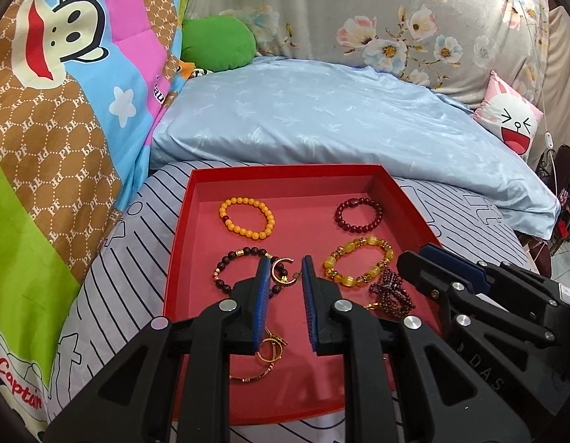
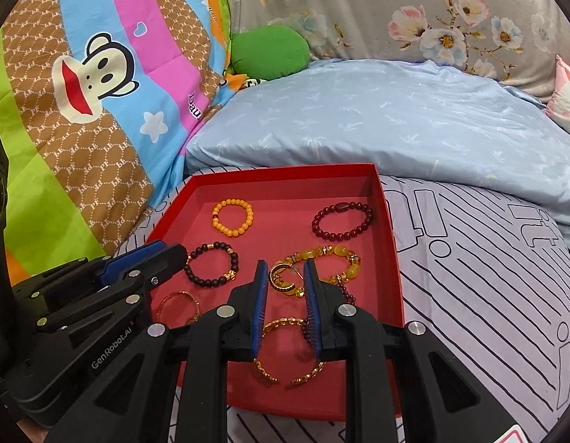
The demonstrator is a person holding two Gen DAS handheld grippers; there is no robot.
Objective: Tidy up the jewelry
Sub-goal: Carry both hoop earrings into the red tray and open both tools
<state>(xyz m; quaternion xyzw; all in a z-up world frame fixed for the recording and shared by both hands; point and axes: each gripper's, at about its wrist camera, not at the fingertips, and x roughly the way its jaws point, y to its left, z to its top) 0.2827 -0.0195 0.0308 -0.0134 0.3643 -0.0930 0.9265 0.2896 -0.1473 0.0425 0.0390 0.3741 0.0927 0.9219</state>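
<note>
Standing over the bed, nearest things first:

Left gripper [image 1: 285, 262]: matte black plastic arms with ribbed blue pads, released, jaws parted with nothing between them, hanging over the near half of the tray.
Right gripper [image 2: 285, 265]: same build, also released, jaws apart above the gold open ring [image 2: 281, 277]; whether the tips touch the ring, I cannot tell.
Gold bangles [image 1: 264, 350]: thin shiny hoops at the near left of the tray, partly hidden under the left gripper's pad.
Gold cuff [image 2: 288, 347]: an open, textured band, its top cut off behind the right gripper's pads.
Garnet strand [image 1: 390, 289]: tiny dark red beads bunched in a heap, the near end hidden by the left gripper's arm.
Dark bead bracelet [image 1: 240, 269]: round brown beads with gold spacers, partly covered by a blue pad.
Yellow stone bracelet [image 1: 357, 262]: chunky translucent barrels and gold beads, middle right.
Orange bead bracelet [image 1: 246, 217]: smooth opaque beads, far left corner.
Maroon bead bracelet [image 1: 358, 212]: glossy dark red beads, far right corner.
Red tray [image 1: 285, 173]: shallow, square, cardboard-looking, holding all the jewelry, resting on the striped sheet [image 2: 488, 277].
Blue pillow [image 1: 340, 118]: satiny, just behind the tray.
Cartoon quilt [image 1: 63, 92]: bunched at the left, cut off by the frame.
</note>
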